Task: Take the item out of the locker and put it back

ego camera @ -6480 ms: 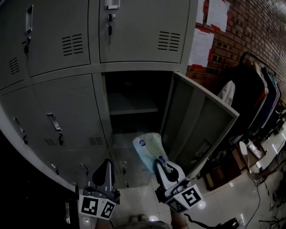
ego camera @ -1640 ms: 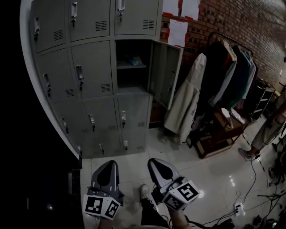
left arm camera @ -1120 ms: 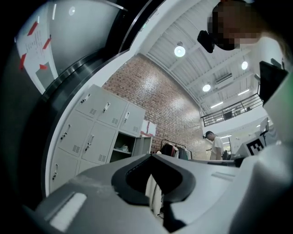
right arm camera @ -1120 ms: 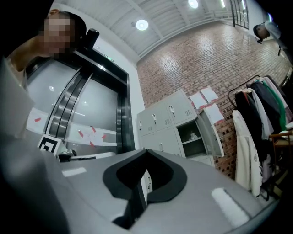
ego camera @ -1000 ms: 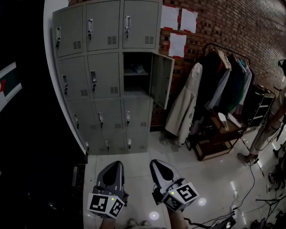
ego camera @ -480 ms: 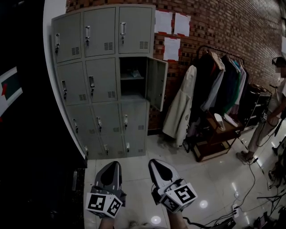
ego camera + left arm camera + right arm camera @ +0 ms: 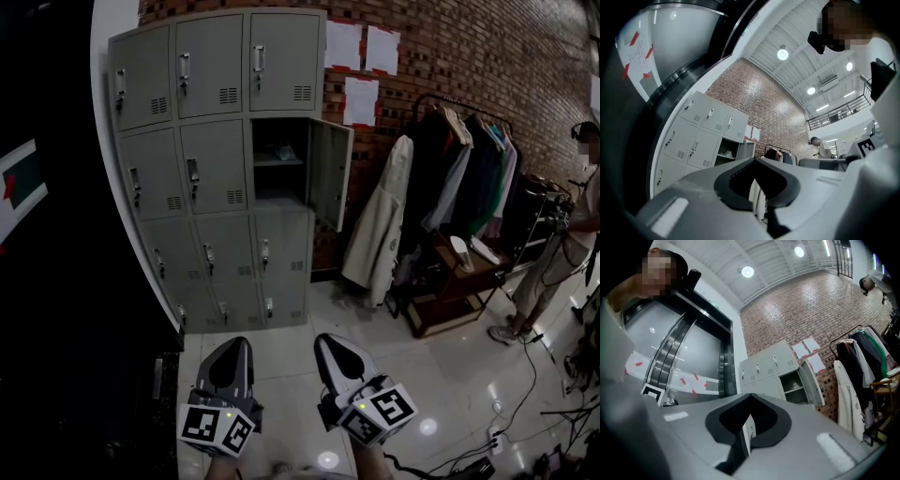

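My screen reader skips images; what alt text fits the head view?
The left gripper and right gripper, both shut and empty, hang over a glossy floor, facing a locker bank with one door open beside a clothes rack.

Lockers stand left of a coat rack (a person further right). An item lies on the shelf in the open locker.

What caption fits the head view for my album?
Left gripper and right gripper, both shut, face lockers with one open door.
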`<action>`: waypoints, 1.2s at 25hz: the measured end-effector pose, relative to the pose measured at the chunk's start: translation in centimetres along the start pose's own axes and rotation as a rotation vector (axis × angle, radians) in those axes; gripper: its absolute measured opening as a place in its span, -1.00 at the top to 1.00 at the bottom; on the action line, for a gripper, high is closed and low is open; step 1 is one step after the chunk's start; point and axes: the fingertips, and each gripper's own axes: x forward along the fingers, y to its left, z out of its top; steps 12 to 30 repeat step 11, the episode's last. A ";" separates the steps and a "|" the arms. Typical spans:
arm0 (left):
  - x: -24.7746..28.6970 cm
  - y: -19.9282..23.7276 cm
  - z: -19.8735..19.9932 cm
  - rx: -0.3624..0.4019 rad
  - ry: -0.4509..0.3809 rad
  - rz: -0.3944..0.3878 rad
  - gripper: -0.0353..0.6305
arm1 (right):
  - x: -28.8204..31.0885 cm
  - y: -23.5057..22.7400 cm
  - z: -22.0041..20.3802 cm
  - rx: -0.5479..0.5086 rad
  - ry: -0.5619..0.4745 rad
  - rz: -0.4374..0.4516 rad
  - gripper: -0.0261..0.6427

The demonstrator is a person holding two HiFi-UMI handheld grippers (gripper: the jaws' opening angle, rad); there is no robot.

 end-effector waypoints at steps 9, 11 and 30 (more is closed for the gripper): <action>-0.1 -0.5 0.7 0.016 -0.027 -0.054 0.88 | 0.7 0.5 -0.7 0.023 -0.002 0.025 0.92; -0.1 -0.2 1.0 0.020 -0.038 -0.046 0.88 | 0.9 0.6 -0.8 0.032 -0.001 0.036 0.92; -0.1 -0.2 1.0 0.020 -0.038 -0.046 0.88 | 0.9 0.6 -0.8 0.032 -0.001 0.036 0.92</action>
